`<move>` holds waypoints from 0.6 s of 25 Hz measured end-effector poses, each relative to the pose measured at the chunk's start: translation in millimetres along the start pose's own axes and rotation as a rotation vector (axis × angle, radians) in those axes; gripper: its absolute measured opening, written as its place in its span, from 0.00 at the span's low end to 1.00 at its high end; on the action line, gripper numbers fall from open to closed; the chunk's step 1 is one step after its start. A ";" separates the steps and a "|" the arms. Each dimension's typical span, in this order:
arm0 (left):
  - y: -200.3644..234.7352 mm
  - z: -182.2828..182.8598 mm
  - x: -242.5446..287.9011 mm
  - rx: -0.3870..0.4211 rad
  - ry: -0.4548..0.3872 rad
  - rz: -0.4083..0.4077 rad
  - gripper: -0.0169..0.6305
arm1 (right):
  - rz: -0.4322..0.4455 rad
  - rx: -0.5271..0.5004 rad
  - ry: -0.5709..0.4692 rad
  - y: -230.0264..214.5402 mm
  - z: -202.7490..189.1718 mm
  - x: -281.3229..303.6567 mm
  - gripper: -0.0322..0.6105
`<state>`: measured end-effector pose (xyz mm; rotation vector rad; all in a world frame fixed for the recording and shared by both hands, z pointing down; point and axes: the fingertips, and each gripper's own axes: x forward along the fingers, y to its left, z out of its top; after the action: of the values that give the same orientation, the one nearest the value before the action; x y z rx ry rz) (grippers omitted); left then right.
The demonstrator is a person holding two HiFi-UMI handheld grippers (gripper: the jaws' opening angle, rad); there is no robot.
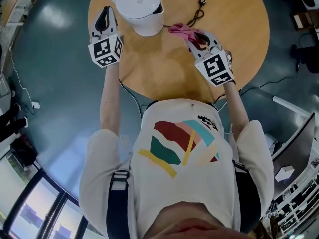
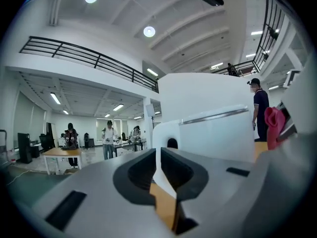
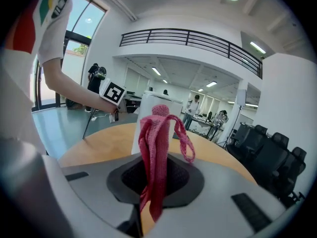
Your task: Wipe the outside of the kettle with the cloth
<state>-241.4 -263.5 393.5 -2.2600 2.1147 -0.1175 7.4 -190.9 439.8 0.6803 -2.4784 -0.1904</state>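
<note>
White plastic electric kettle (image 1: 142,6) with its lid closed sits at the far edge of the round light-wood table (image 1: 164,68), upright. Left gripper (image 1: 105,11) is level at the kettle's left side. In the left gripper view its jaws are drawn almost together, leaving only a narrow slit, and the kettle's white loop handle (image 2: 166,135) runs down into that slit and looks pinched between the pads. Kettle body fills the space right behind the handle.

Right gripper (image 1: 198,38) is over the table to the right of the kettle, angled down, near it but not touching. Its jaws are clamped on a pink knitted cloth (image 3: 158,138). The cloth sticks up from between the jaws in a bunched column, with one loose loop drooping to the right. In the head view the cloth's free end trails toward the kettle's base.

Thin black cable (image 1: 197,15) lies on the table beyond the right gripper, apart from the kettle.
</note>
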 end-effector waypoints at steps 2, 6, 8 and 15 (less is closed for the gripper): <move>-5.6 11.5 -19.7 -0.019 -0.044 0.025 0.14 | 0.023 -0.012 -0.030 3.5 11.0 3.2 0.11; -28.9 52.1 -42.2 -0.031 -0.148 0.024 0.14 | 0.044 0.070 -0.119 10.6 36.5 12.0 0.11; -41.9 75.5 -46.3 -0.032 -0.200 0.001 0.14 | 0.031 0.125 -0.171 14.1 53.4 19.7 0.11; -87.7 114.8 -37.4 0.084 -0.231 -0.099 0.14 | 0.025 0.171 -0.226 23.0 83.0 53.3 0.11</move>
<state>-146.9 -222.5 285.6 -2.2094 1.8500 0.0492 -86.3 -199.0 402.3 0.7331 -2.7423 -0.0477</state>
